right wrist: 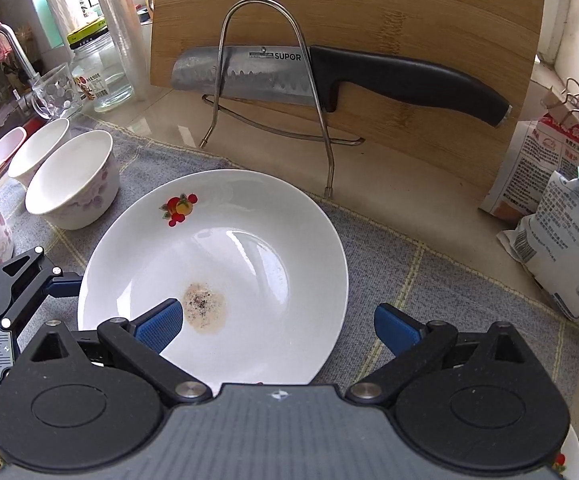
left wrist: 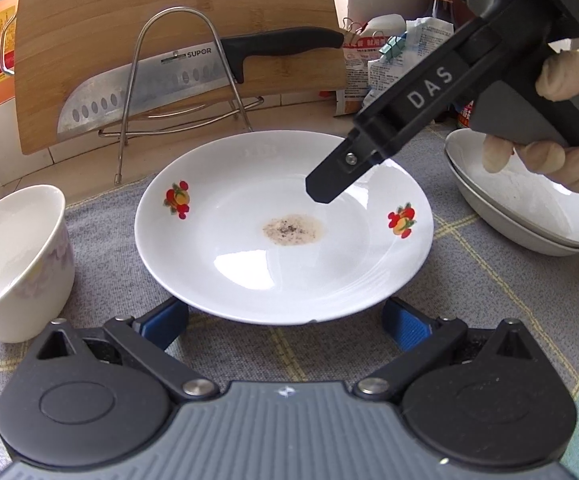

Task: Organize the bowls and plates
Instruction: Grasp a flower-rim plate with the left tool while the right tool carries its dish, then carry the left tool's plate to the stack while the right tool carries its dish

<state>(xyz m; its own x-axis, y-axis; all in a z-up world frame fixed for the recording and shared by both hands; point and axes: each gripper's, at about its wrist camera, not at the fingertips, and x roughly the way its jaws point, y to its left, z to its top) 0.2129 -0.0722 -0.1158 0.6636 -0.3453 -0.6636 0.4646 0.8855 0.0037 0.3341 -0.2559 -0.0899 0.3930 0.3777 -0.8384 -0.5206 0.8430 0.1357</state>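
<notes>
White porcelain fills the middle of my left wrist view: the fruit-printed plate (left wrist: pixel 284 227) lies flat on the grey checked cloth (left wrist: pixel 489 280) over the tabletop, a brownish speckled stain at its centre. My left tongs (left wrist: pixel 285 320) are spread wide at the lower edge of the frame, one blue pad at either side of the plate's near rim, apparently not yet gripping. At the right of the frame two shallow grey-white dishes (left wrist: pixel 529 216) already sit nested, which I take as one stack begun; a floral bowl (left wrist: pixel 13 256) stands alone at the left. My right tongs (left wrist: pixel 321 190) reach in from the upper right over the plate. In the right wrist view, my right tongs (right wrist: pixel 277 328) are also spread, the left pad over the plate (right wrist: pixel 225 264), the right pad beyond its rim. At the left of the frame, several floral bowls (right wrist: pixel 69 180) stand side by side, unstacked. So I judge the job early: this plate and all the bowls remain.
</notes>
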